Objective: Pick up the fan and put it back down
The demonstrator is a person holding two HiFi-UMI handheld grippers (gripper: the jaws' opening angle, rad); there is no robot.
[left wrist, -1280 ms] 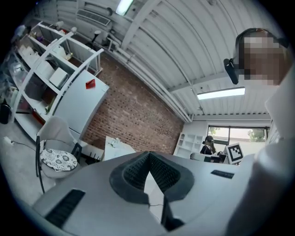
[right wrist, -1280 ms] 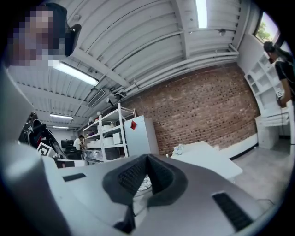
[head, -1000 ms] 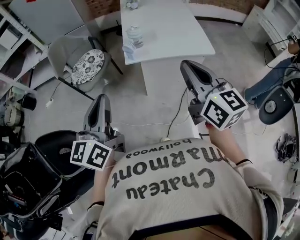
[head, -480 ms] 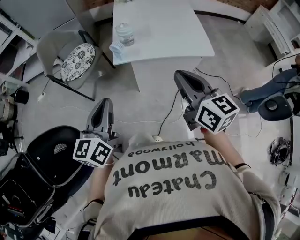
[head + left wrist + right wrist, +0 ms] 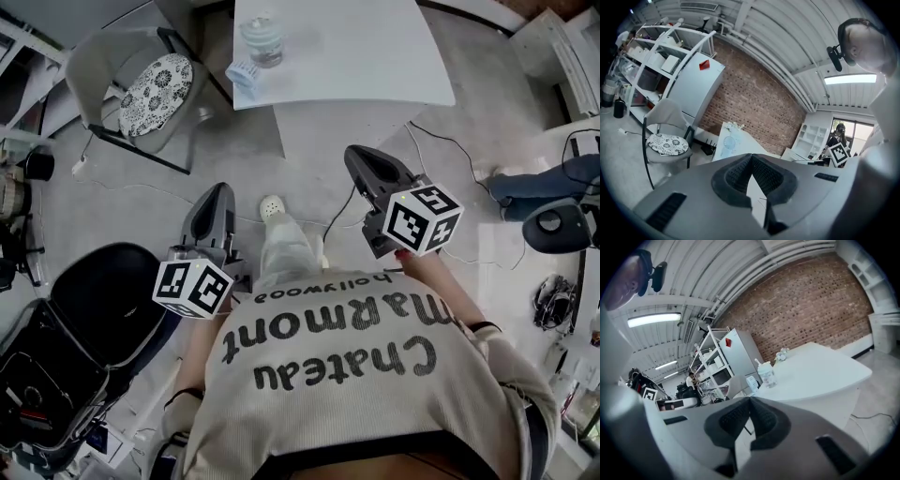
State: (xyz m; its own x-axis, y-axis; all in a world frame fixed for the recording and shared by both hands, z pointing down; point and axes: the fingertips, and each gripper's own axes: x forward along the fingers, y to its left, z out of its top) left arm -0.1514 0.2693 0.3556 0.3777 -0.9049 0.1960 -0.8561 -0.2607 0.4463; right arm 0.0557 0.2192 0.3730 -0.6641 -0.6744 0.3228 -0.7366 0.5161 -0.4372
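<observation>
Head view: round pale-blue fan

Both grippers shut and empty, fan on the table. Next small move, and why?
Probably carry the left gripper forward toward the fan. It sits at the table's near left corner beside a jar, well ahead of both grippers and on the left one's side; the right gripper is no closer.

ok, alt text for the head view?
Seen from above, a person holds the left claw and right claw, both shut and empty, over a grey floor short of a white table. A clear jar and a small pale-blue fan sit near its corner on the person's left.
</observation>
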